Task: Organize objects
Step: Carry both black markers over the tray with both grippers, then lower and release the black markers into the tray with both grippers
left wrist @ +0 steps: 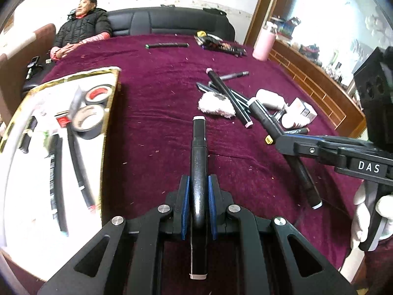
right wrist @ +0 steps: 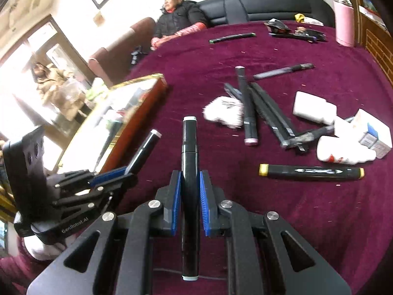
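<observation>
My left gripper (left wrist: 199, 184) is shut on a black marker with white end caps (left wrist: 199, 147), held above the purple tablecloth. My right gripper (right wrist: 190, 179) is shut on a similar black marker (right wrist: 189, 145). In the left wrist view the right gripper (left wrist: 275, 132) holds its marker (left wrist: 294, 164) at the right. In the right wrist view the left gripper (right wrist: 122, 172) shows at the left beside the box. A gold-edged box (left wrist: 108, 113) at the left holds markers (left wrist: 78, 162) and tape rolls (left wrist: 88, 120). A pile of loose markers (right wrist: 260, 108) lies ahead.
A yellow-capped marker (right wrist: 312, 171), white bottles (right wrist: 312, 108), a small carton (right wrist: 373, 132) and a pink-white puff (right wrist: 223, 110) lie on the cloth (right wrist: 270, 221). A pink flask (right wrist: 343, 19) and more items stand at the far edge. A person (left wrist: 83, 29) sits on the sofa behind.
</observation>
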A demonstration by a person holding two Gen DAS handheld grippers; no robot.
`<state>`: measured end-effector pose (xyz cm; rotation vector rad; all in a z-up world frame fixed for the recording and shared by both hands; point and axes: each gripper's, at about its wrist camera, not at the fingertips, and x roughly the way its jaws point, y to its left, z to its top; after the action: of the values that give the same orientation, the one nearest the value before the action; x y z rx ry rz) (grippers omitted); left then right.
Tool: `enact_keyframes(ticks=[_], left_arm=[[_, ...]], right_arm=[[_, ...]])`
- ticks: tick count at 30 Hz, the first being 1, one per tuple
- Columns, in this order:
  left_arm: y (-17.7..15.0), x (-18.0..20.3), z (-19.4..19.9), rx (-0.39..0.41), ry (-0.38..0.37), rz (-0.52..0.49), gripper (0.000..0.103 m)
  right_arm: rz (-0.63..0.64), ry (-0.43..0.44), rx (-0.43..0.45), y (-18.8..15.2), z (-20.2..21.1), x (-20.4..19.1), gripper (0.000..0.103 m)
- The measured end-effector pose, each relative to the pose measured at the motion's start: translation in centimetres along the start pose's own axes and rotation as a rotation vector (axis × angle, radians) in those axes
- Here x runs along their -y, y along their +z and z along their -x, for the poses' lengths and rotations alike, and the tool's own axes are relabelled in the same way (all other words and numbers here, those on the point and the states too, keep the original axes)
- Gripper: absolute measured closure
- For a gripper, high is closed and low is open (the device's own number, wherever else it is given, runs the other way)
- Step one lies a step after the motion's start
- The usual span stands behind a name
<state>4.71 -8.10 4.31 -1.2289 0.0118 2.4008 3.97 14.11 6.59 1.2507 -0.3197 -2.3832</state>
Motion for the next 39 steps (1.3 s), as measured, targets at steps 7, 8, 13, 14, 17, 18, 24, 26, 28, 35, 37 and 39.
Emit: enact_keyframes(ticks=[7,8,13,14,17,18,24,26,28,35,37,39], left_arm=[[-0.9,-4.6,4.3,0.068,0.051,0.074,0.092],[-1.0,-5.6,4.8,0.076,0.065,0.091,0.092],[-1.1,-11.0,6.6,0.096,0.138,0.163,0.091],[-1.1,-12.1,6.9,0.097,0.156,0.171,0.091],[-0.9,-15.2,7.1,0.087,0.211,0.188,0.091],[-0.8,-16.4,7.0,0.08,0.225,0.196,0.091],[-0.4,-21.1,4.9,-0.001,0.259,0.21,0.091],[-0.4,-22.2,4.3,-0.019,0.261,0.218,0.091],[-0.5,-23.0,3.9,-0.033,0.265,0.221,0.091],[-0.9,-24.1,2.7,-0.051,0.239,0.24,0.091],[-0.8,-24.3,2.6,-0.051,0.231,0.246,0.091],[-0.9,-24.3,2.4,-0.054,0.226,0.252,0.091]], right_arm=[[0.003,0.142,0.008,0.8,-1.7,-4.4,0.09],[0.004,0.16,0.002,1.0,-2.1,-5.1,0.09],[-0.013,0.245,-0.05,2.1,-5.8,-8.8,0.09],[-0.018,0.253,-0.061,2.3,-6.5,-9.2,0.09],[-0.052,0.278,-0.107,3.0,-9.7,-11.0,0.09],[-0.059,0.279,-0.116,3.1,-10.4,-11.3,0.09],[-0.086,0.243,-0.173,3.6,-15.6,-13.5,0.089],[-0.079,0.212,-0.182,3.8,-16.8,-14.0,0.09],[-0.078,0.191,-0.188,3.9,-17.7,-14.2,0.09],[-0.035,0.12,-0.174,4.3,-18.3,-15.2,0.09],[-0.02,0.098,-0.166,4.3,-18.2,-15.5,0.09],[-0.006,0.074,-0.162,4.2,-18.0,-15.8,0.09]])
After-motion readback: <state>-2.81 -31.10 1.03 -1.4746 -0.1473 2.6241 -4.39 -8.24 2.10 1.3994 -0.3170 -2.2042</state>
